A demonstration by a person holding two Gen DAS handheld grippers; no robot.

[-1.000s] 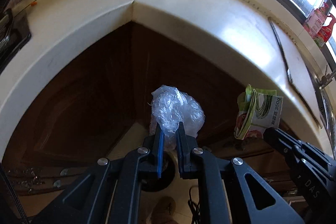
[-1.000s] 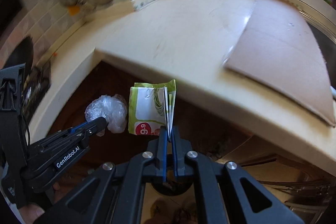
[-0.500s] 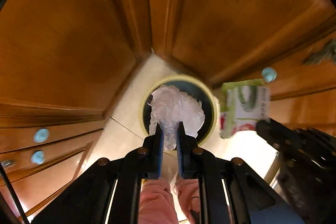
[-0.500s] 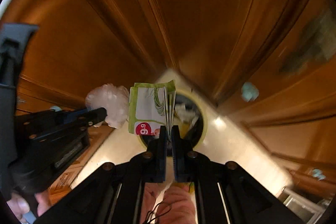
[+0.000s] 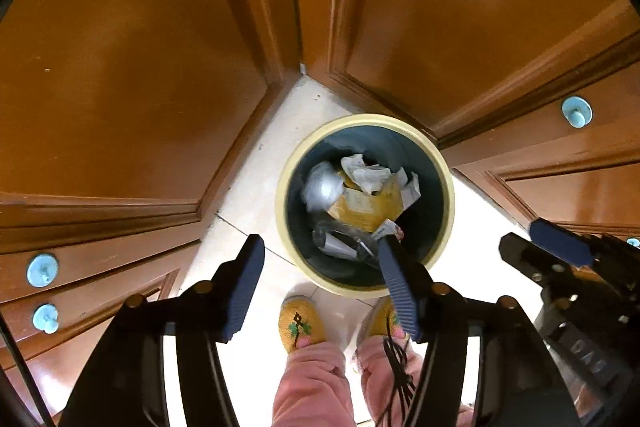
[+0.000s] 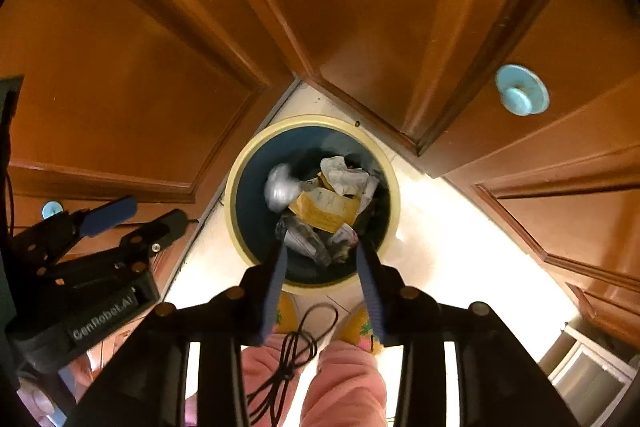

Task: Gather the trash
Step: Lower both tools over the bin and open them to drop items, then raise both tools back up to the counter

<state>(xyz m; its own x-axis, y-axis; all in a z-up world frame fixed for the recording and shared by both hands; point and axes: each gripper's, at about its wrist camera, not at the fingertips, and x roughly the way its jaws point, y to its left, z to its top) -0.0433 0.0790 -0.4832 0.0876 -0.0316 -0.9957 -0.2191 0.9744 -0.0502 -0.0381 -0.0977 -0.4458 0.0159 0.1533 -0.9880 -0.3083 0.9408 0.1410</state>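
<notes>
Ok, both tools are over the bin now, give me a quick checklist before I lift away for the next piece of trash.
1. Left tool empty, jaws opening: ok.
2. Right tool empty, jaws opening: ok.
3. Crumpled clear plastic bag inside the round cream-rimmed dark bin: ok.
4. Green and white packet inside the bin: cannot tell, not visible among the trash.
5. Nothing spilled on the pale floor tiles beside the bin: ok.
6. Dangling black cable free of the tool fingers: cannot tell.

Round cream-rimmed bin (image 5: 448, 183) on floor, upright; clear plastic wad (image 5: 322, 183) inside atop paper trash (image 5: 366, 205).
</notes>
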